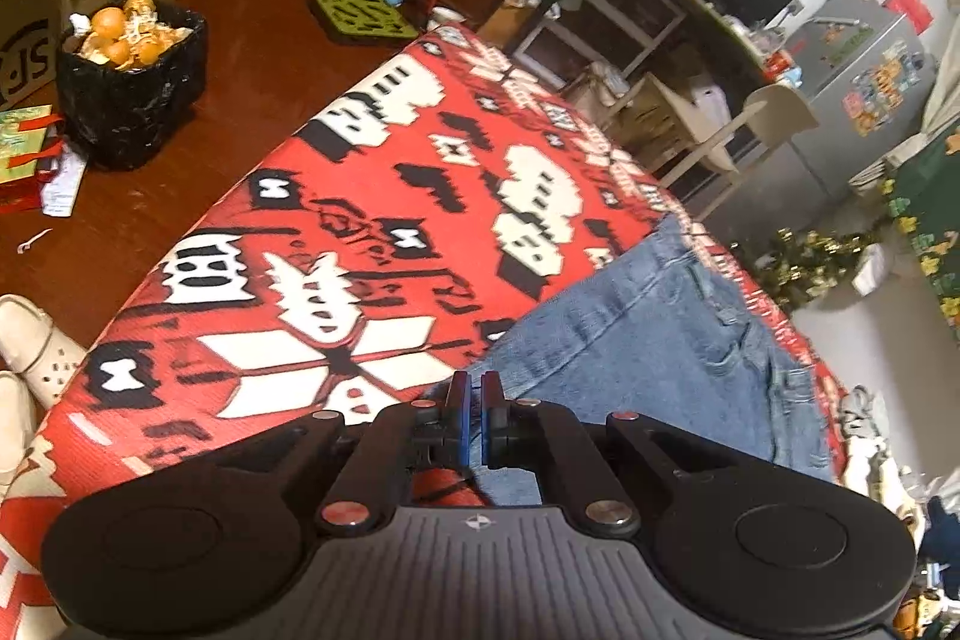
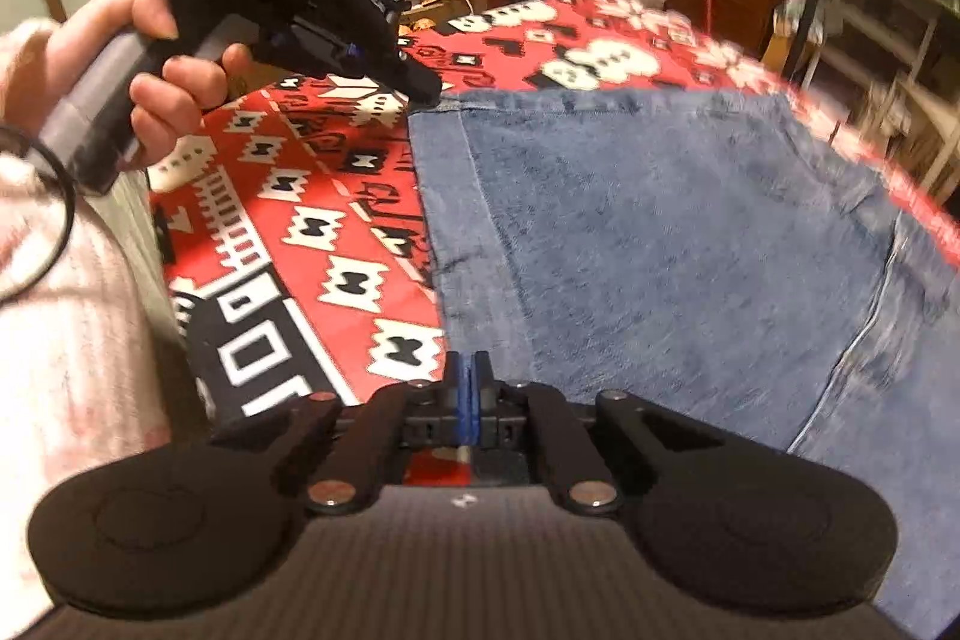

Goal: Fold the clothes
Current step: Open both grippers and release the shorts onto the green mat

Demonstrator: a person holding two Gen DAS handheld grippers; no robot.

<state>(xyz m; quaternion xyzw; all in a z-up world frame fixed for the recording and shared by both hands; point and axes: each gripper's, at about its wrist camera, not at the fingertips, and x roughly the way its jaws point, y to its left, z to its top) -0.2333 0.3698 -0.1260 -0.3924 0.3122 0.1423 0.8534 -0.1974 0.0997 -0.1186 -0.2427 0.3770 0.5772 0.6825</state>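
Blue jeans [image 2: 660, 244] lie spread flat on a red, white and black patterned cloth [image 2: 312, 232] covering the table. They also show in the left wrist view [image 1: 648, 358]. My left gripper [image 1: 475, 388] is nearly shut at the jeans' far-left corner, which seems to lie between its tips; it also shows in the right wrist view [image 2: 429, 91], with its tips on that corner. My right gripper [image 2: 467, 370] is shut at the jeans' near-left edge, and I cannot tell whether denim is between its tips.
A black bin of orange peels [image 1: 129, 82] stands on the wooden floor left of the table, with cardboard boxes [image 1: 36, 4] and white shoes [image 1: 33, 340] nearby. Shelves [image 1: 606, 10] and a fridge [image 1: 864, 94] stand beyond the table's far edge.
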